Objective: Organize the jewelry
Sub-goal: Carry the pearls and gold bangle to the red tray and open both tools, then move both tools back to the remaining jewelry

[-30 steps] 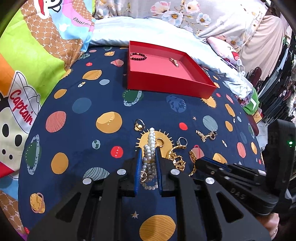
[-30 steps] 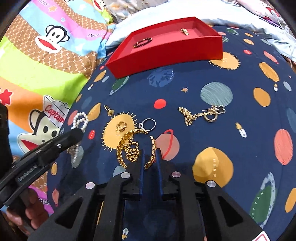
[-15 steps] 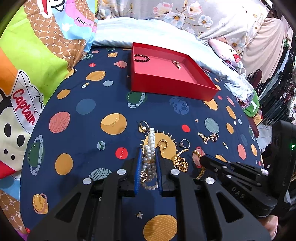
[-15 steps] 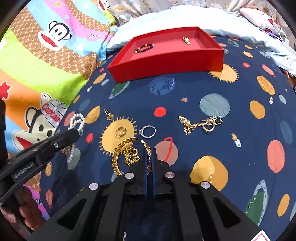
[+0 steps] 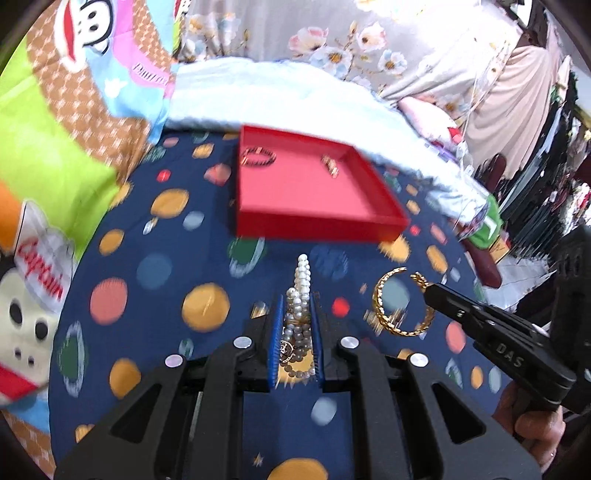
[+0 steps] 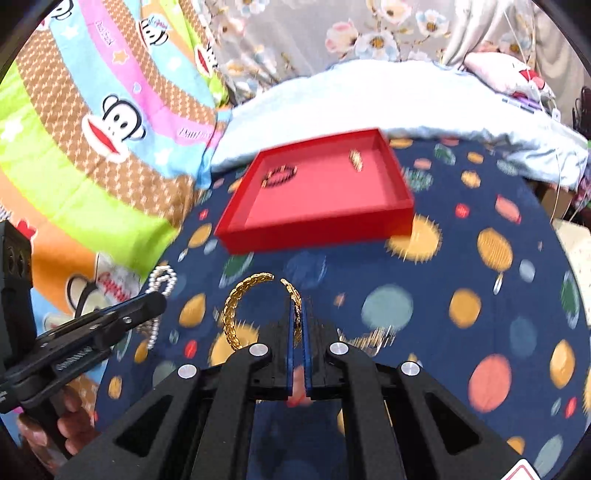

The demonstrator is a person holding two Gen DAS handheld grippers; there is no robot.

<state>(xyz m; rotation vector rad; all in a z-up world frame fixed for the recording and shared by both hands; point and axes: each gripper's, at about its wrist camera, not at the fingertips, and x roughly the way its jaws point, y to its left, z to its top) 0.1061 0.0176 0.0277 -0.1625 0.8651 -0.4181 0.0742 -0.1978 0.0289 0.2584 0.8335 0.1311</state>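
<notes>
My left gripper (image 5: 297, 306) is shut on a white pearl bracelet (image 5: 303, 275) and holds it above the blue planet-print cloth. My right gripper (image 6: 298, 306) is shut on a gold chain bangle (image 6: 236, 310), also lifted; the bangle (image 5: 388, 306) and the right gripper (image 5: 430, 290) show in the left wrist view, and the pearls (image 6: 160, 280) with the left gripper (image 6: 155, 301) show at the left of the right wrist view. A red tray (image 5: 317, 221) lies ahead, with a dark bead bracelet (image 5: 258, 157) and a small gold piece (image 5: 330, 166) in it. The tray (image 6: 314, 232) is also ahead in the right wrist view.
A pale blue blanket (image 5: 280, 99) lies behind the tray. A bright cartoon-monkey quilt (image 6: 92, 129) rises on the left. Floral fabric (image 6: 369, 33) hangs at the back. Some gold jewelry (image 6: 369, 338) lies blurred on the cloth to the right of my right gripper.
Both grippers have lifted off the cloth with their pieces and moved forward toward the red tray. The right gripper shut on the bangle earlier and now carries it.
</notes>
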